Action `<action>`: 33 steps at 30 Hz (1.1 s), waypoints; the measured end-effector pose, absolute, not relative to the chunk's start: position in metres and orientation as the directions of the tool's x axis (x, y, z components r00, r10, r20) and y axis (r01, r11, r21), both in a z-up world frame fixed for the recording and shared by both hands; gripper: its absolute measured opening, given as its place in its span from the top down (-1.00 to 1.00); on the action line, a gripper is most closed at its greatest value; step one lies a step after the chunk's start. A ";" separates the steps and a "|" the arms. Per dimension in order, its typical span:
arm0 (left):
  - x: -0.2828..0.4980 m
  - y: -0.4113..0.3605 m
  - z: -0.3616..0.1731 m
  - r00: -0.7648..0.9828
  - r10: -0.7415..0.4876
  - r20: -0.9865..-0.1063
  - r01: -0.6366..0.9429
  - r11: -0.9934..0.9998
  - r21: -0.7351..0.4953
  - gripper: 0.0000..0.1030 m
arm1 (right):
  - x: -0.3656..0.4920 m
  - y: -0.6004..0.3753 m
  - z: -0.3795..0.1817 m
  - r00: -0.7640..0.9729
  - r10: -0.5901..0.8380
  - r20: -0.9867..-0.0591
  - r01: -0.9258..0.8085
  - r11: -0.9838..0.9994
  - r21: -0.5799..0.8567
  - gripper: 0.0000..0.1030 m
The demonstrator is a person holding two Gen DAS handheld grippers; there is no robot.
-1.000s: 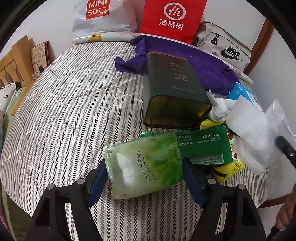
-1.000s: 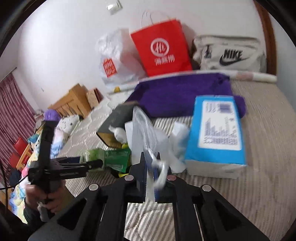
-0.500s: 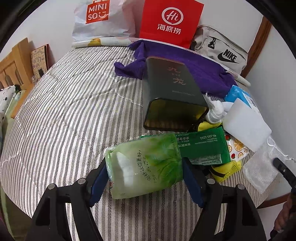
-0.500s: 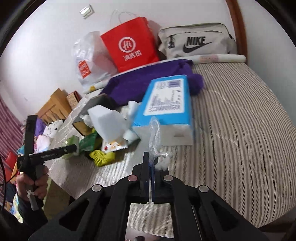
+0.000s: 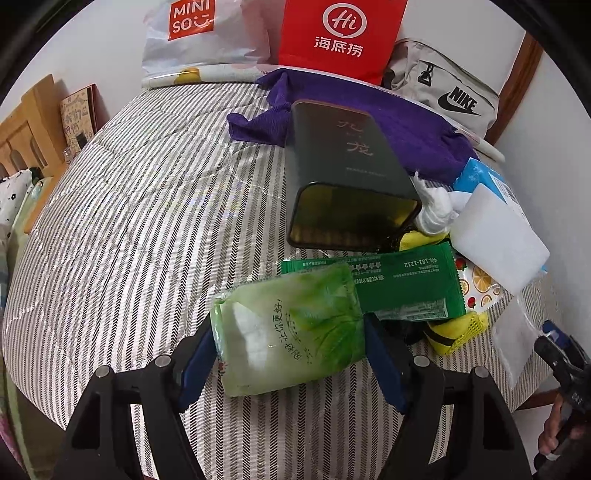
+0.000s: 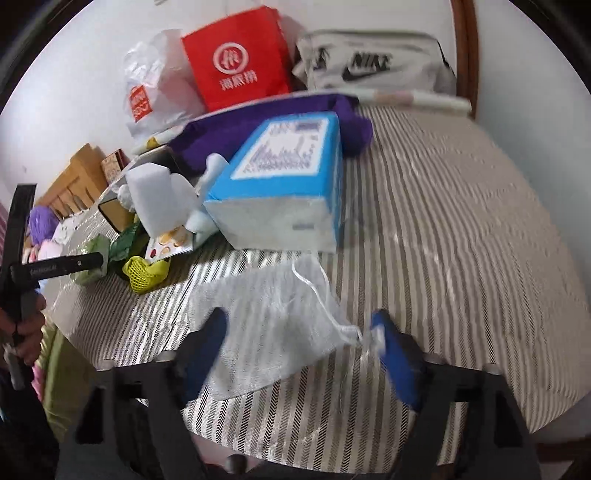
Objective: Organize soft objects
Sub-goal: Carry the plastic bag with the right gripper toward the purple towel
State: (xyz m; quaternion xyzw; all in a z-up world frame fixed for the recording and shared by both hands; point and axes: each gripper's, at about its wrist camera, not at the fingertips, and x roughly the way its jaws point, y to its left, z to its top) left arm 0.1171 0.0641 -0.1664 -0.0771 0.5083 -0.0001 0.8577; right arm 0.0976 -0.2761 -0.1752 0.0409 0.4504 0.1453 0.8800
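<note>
The right gripper (image 6: 299, 332) has just spread its 2 fingers, dropping the thin white mesh drawstring pouch (image 6: 269, 325) onto the striped grey bedspread (image 6: 461, 229), so that item looks placed, while the left gripper (image 5: 291, 350) stays clamped on the soft green tissue pack (image 5: 288, 325).

Grey-and-white striped bedspread (image 5: 129, 221), pale green tissue pack (image 5: 288, 328), purple towel (image 5: 406, 125), red bag (image 5: 340, 33).

Red paper bag (image 5: 341, 35) top centre, white Miniso bag (image 5: 195, 35) upper left, grey Nike bag (image 5: 445, 86) upper right; wooden furniture (image 5: 22, 129), possibly headboard, left edge.
</note>
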 end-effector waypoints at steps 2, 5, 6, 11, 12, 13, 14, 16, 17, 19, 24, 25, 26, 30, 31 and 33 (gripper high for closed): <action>0.117 0.062 -0.166 0.481 -0.082 -0.873 -0.073 0.988 -0.133 -0.43 | 0.097 -0.266 -0.174 0.570 0.300 -0.765 -0.260 0.949 0.179 -0.82; 0.117 0.061 -0.167 0.479 -0.090 -0.873 -0.062 0.989 -0.135 -0.43 | 0.104 -0.254 -0.182 0.558 0.288 -0.778 -0.294 0.946 0.139 -0.83; 0.118 0.061 -0.167 0.478 -0.091 -0.874 -0.060 0.989 -0.136 -0.43 | 0.108 -0.249 -0.187 0.543 0.282 -0.791 -0.300 0.945 0.131 -0.83; 0.117 0.064 -0.167 0.476 -0.113 -0.872 -0.055 0.986 -0.158 -0.45 | 0.109 -0.231 -0.200 0.515 0.270 -0.813 -0.338 0.936 0.097 -0.95; 0.117 0.064 -0.167 0.475 -0.114 -0.873 -0.054 0.986 -0.158 -0.46 | 0.108 -0.229 -0.201 0.512 0.277 -0.813 -0.344 0.933 0.101 -1.00; 0.118 0.065 -0.168 0.475 -0.114 -0.872 -0.052 0.986 -0.157 -0.46 | 0.108 -0.229 -0.202 0.515 0.277 -0.811 -0.342 0.934 0.102 -1.00; 0.118 0.064 -0.169 0.474 -0.113 -0.873 -0.049 0.987 -0.154 -0.47 | 0.108 -0.228 -0.203 0.518 0.271 -0.811 -0.337 0.936 0.098 -1.00; 0.120 0.062 -0.171 0.470 -0.109 -0.876 -0.048 0.988 -0.148 -0.47 | 0.107 -0.224 -0.204 0.527 0.259 -0.810 -0.336 0.938 0.081 -1.00; 0.121 0.062 -0.172 0.470 -0.109 -0.876 -0.049 0.988 -0.149 -0.48 | 0.108 -0.222 -0.205 0.532 0.249 -0.809 -0.337 0.939 0.068 -1.00; 0.122 0.062 -0.173 0.472 -0.114 -0.875 -0.045 0.987 -0.153 -0.46 | 0.107 -0.221 -0.206 0.536 0.242 -0.809 -0.336 0.940 0.058 -0.98; 0.121 0.065 -0.169 0.483 -0.096 -0.870 -0.046 0.990 -0.134 -0.43 | 0.102 -0.220 -0.200 0.548 0.237 -0.802 -0.356 0.934 0.034 -0.32; 0.120 0.066 -0.169 0.483 -0.098 -0.870 -0.045 0.990 -0.136 -0.42 | 0.102 -0.220 -0.199 0.546 0.237 -0.803 -0.358 0.933 0.032 -0.07; 0.120 0.066 -0.168 0.483 -0.101 -0.870 -0.042 0.990 -0.138 -0.42 | 0.102 -0.220 -0.197 0.542 0.237 -0.807 -0.360 0.932 0.032 0.20; 0.117 0.067 -0.164 0.490 -0.105 -0.865 -0.027 0.990 -0.136 -0.41 | 0.107 -0.224 -0.194 0.520 0.239 -0.820 -0.355 0.934 0.047 0.77; 0.116 0.067 -0.163 0.490 -0.106 -0.865 -0.022 0.991 -0.134 -0.41 | 0.108 -0.225 -0.194 0.517 0.247 -0.820 -0.352 0.934 0.060 0.77; 0.113 0.067 -0.161 0.492 -0.115 -0.863 -0.012 0.990 -0.138 -0.40 | 0.108 -0.225 -0.195 0.514 0.244 -0.822 -0.350 0.935 0.059 0.77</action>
